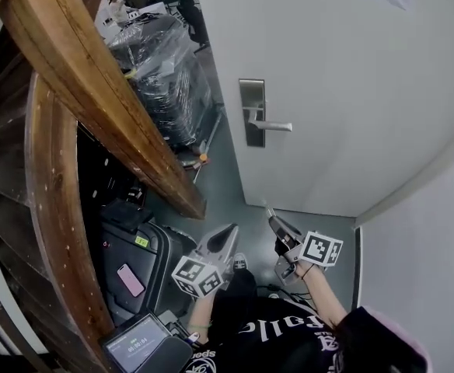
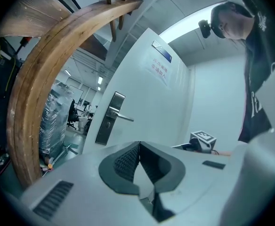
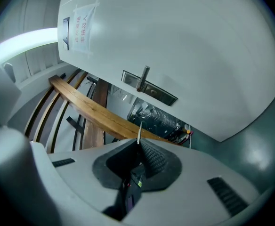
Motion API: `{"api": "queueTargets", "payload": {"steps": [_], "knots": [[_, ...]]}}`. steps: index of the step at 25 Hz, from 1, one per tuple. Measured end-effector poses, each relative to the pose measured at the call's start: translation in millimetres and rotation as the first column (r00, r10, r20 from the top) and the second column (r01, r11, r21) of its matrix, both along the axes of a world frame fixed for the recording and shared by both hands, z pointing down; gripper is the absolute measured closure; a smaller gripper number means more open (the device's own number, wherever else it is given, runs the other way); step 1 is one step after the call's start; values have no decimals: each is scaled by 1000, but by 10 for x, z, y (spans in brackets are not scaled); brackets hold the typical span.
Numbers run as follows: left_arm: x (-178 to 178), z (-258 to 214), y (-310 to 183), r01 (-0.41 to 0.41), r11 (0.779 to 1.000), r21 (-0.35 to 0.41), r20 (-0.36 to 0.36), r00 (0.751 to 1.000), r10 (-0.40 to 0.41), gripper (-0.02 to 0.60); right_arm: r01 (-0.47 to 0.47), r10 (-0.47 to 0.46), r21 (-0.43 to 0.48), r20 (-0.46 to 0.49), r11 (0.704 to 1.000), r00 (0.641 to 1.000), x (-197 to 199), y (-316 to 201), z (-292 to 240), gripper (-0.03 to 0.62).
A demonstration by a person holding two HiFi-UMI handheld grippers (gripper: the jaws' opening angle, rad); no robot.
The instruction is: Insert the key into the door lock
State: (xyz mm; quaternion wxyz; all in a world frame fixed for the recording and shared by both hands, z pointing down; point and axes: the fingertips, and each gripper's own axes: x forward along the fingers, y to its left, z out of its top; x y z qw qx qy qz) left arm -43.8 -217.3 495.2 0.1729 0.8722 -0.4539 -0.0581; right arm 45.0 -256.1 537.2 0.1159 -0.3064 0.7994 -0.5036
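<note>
The right hand-held gripper (image 3: pixel 138 144) has its jaws pinched on the key (image 3: pixel 139 132), with the thin blade poking straight out past the tips. In the head view it sits low, just right of centre, with its marker cube back by the person's wrist, and the key points up at the door (image 1: pixel 328 76). The key touches nothing but the pads. It's well apart from the lock plate (image 1: pixel 252 113), which is in the upper middle of the frame with the lever handle (image 1: pixel 275 126) sticking out to the right. In the right gripper view the plate runs across the middle of the frame, above the key's tip.

The left hand-held gripper (image 2: pixel 138 146) is pressed together with nothing between the jaws. In the head view it hangs low, centre-left, beside the right one but not touching it.

Further out, a curved wooden handrail (image 1: pixel 95 92) sweeps down the left side. A plastic-wrapped pallet (image 1: pixel 161 68) stands past the door's edge at the upper left, and a pink phone (image 1: pixel 130 279) lies on a dark case (image 1: pixel 145 259) at the lower left.
</note>
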Motion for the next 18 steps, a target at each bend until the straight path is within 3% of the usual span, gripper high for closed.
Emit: {"api": "queueTargets", "payload": {"steps": [5,11,18], "knots": [[-258,-91,-527,-41,999,27,1,999,41,577,-91,91,11,-2,996,996,-133,-717,10,559],[-450,-70,-935,-101,995,26,-2,995,101,577,-221,223,-30,91,975,971,-299,-1576,34,559],[-706,-43,-1281,-151,988,27,-4,988,152,577,-299,302,-41,94,953,949,-541,-2217,61,559]]}}
